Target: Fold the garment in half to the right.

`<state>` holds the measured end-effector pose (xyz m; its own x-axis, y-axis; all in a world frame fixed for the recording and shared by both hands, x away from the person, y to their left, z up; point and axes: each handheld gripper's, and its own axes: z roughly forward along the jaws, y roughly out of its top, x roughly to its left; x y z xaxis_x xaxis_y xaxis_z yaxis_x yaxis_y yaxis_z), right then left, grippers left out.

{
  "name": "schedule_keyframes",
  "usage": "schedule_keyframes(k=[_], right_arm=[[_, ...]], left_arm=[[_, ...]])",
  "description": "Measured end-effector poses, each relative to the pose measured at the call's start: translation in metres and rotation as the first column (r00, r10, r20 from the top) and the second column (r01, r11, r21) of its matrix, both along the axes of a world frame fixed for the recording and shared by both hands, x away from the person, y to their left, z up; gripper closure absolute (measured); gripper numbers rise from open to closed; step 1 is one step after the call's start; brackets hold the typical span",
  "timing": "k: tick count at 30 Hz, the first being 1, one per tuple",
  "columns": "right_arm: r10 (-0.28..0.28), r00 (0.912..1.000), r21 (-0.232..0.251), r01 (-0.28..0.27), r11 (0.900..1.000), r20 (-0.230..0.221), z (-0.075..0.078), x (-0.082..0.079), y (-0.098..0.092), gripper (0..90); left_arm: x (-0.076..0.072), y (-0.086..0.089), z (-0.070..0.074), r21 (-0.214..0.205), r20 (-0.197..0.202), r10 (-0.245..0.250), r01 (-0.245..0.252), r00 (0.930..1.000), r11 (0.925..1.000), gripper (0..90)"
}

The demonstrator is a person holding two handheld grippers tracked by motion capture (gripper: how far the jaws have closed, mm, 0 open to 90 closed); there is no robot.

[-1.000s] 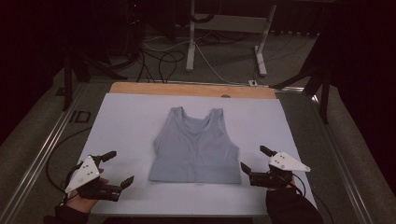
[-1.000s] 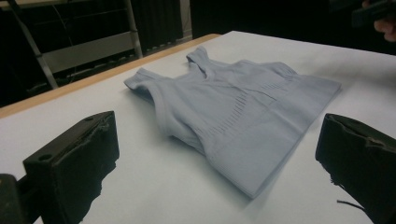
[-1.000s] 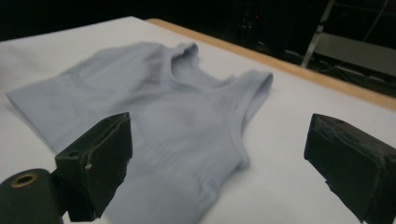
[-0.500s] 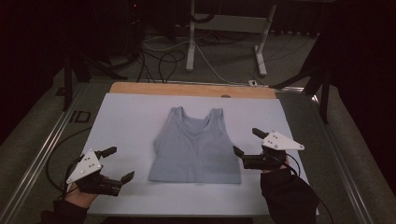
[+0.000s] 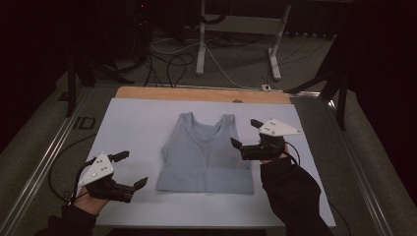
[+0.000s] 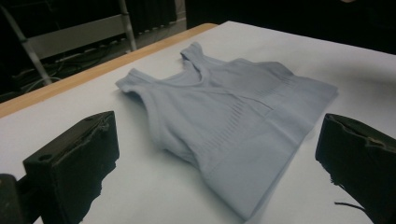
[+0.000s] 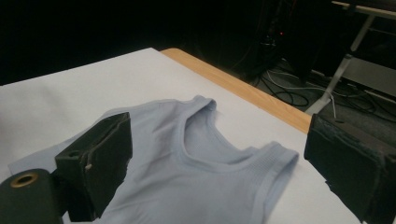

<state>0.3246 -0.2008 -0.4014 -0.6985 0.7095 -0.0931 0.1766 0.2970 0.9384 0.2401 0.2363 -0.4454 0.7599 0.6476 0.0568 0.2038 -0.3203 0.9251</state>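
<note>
A pale blue sleeveless top [image 5: 206, 155] lies flat on the white table cover [image 5: 133, 123], straps toward the far edge. My right gripper [image 5: 246, 132] hovers open at the top's right side, its near jaw over the fabric edge by the armhole. In the right gripper view the top's neckline and straps [image 7: 210, 149] lie between the spread jaws. My left gripper [image 5: 132, 169] is open near the front left, a short way off the top's lower left corner. The left gripper view looks across the whole top [image 6: 233, 112] from that corner.
A wooden strip [image 5: 201, 94] runs along the table's far edge. Beyond it stand white desk legs [image 5: 201, 44] and loose cables [image 5: 167, 59] on the floor. Metal rails [image 5: 44, 162] flank the table. Bare white cover lies left and right of the top.
My right gripper has moved forward and left along the top's right side, from the hem corner up to the armhole. My left gripper has drifted slightly back toward the person.
</note>
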Motion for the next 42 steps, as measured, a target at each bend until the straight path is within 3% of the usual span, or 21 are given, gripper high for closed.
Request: schedule_keyframes(k=[11,16,20,23,26,31,37,38,42], right_arm=[[0.052,0.9986,-0.018,-0.052,0.9985,-0.013,0.002,0.024,0.036,8.0],[0.070,0.9972,-0.026,-0.070,0.9972,-0.027,0.001,0.037,0.053,8.0],[0.083,0.9952,-0.002,-0.083,0.9965,-0.051,-0.005,0.045,0.064,8.0],[0.088,0.9943,0.000,-0.088,0.9961,-0.060,-0.010,0.052,0.073,8.0],[0.083,0.9941,-0.009,-0.084,0.9964,-0.070,-0.015,0.058,0.082,8.0],[0.088,0.9939,-0.042,-0.091,0.9950,-0.067,-0.022,0.070,0.098,8.0],[0.106,0.9910,-0.067,-0.111,0.9915,-0.082,-0.029,0.079,0.113,8.0],[0.111,0.9900,-0.076,-0.117,0.9902,-0.088,-0.032,0.084,0.120,8.0],[0.124,0.9874,-0.085,-0.132,0.9876,-0.099,-0.034,0.092,0.132,8.0]], left_arm=[[0.008,-0.016,-0.002,0.023,-0.047,-0.020,0.021,0.9987,0.9995,0.3],[0.012,-0.028,-0.009,0.037,-0.093,-0.029,0.033,0.9953,0.9988,0.3],[0.015,-0.034,-0.016,0.034,-0.108,-0.032,0.036,0.9936,0.9988,0.2],[0.017,-0.039,-0.022,0.042,-0.119,-0.012,0.017,0.9928,0.9989,0.3],[0.019,-0.044,-0.026,0.055,-0.136,0.063,-0.056,0.9887,0.9969,0.3],[0.022,-0.048,-0.033,0.046,-0.150,0.120,-0.115,0.9813,0.9923,0.3],[0.022,-0.051,-0.039,0.063,-0.174,0.119,-0.109,0.9775,0.9920,0.4],[0.022,-0.053,-0.044,0.078,-0.199,0.123,-0.109,0.9724,0.9910,0.4],[0.024,-0.055,-0.049,0.101,-0.230,0.154,-0.134,0.9610,0.9858,0.4]])
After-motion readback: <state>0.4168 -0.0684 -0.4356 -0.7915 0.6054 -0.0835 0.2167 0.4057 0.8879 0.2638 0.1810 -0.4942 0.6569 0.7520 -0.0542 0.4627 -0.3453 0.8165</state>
